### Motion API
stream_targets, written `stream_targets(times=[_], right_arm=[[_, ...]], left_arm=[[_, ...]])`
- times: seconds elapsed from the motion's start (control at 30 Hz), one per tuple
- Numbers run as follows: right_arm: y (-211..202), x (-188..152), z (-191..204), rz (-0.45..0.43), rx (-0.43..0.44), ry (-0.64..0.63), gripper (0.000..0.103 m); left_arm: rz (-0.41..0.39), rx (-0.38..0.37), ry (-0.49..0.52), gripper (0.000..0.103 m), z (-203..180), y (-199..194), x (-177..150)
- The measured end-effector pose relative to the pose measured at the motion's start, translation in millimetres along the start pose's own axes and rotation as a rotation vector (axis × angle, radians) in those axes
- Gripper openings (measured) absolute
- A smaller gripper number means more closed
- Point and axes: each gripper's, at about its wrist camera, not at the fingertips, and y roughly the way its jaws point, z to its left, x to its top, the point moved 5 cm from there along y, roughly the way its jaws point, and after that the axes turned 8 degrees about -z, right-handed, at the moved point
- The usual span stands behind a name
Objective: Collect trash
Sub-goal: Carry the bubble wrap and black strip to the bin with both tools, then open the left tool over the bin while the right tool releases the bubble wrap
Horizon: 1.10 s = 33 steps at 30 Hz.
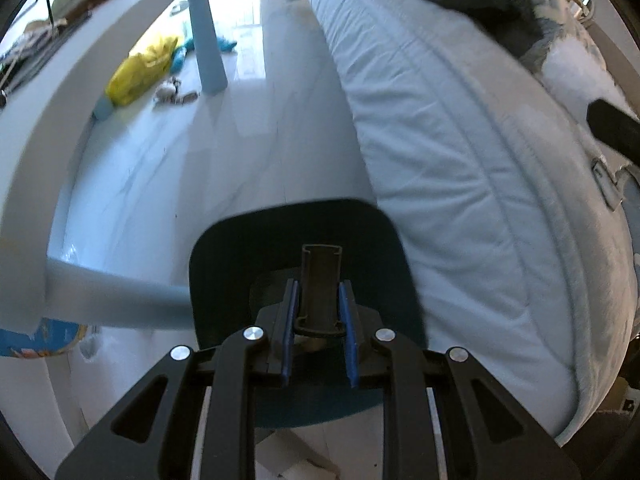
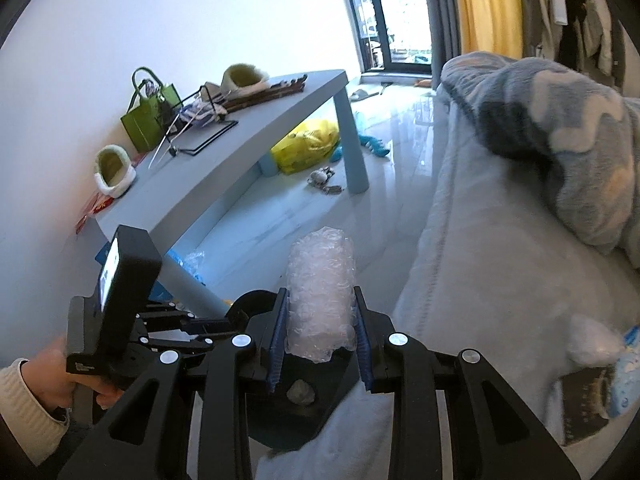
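Observation:
My left gripper (image 1: 319, 286) points steeply down, shut on the upright dark handle (image 1: 320, 268) of a dark teal dustpan (image 1: 248, 248) that hangs over the glossy floor. In the right wrist view my right gripper (image 2: 320, 292) is shut on a roll of clear bubble wrap (image 2: 320, 264), which stands up between the blue pads. Just under it is the dustpan (image 2: 288, 416), with a small grey crumpled scrap (image 2: 300, 393) in it. At lower left a hand (image 2: 52, 380) holds the left gripper (image 2: 216, 330).
A low blue-grey table (image 2: 240, 148) stands along the wall on the left, carrying a green bag (image 2: 150, 120) and slippers. Under it lie a yellow bag (image 2: 308, 144) and small toys. A pale quilted mattress (image 1: 460, 168) with a blanket fills the right.

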Motion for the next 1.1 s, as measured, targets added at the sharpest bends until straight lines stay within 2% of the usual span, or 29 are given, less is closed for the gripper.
stream_targets(times=[0.13, 0.27, 0.37, 0.73, 0.87, 1.1], right_arm=[[14.6, 2.2, 10.6, 0.029, 0.014, 0.008, 0.03], [31.6, -1.3, 19.4, 0.071, 0.017, 0.016, 0.03], [47.8, -8.1, 27.2, 0.122, 0.027, 0.021, 0.03], [93.7, -35.0, 51.2, 0.252, 0.036, 0.003, 0.03], [108.3, -47.5, 55.1, 0.298, 0.035, 0.0, 0.03], [132.1, -68.6, 65.4, 0.368, 0.03, -0.004, 0.03]], left_arm=[[0.059, -0.012, 0.006, 0.025, 7.6, 6.8, -13.8], [0.112, -0.012, 0.003, 0.038, 19.5, 10.2, -26.9], [0.116, -0.006, 0.004, 0.047, 27.6, 8.9, -30.2], [-0.035, -0.012, -0.021, 0.059, 55.1, -34.3, -15.5], [-0.09, -0.024, -0.031, 0.059, 60.5, -51.1, -7.5], [-0.233, -0.048, -0.029, 0.059, 61.6, -88.6, 7.7]])
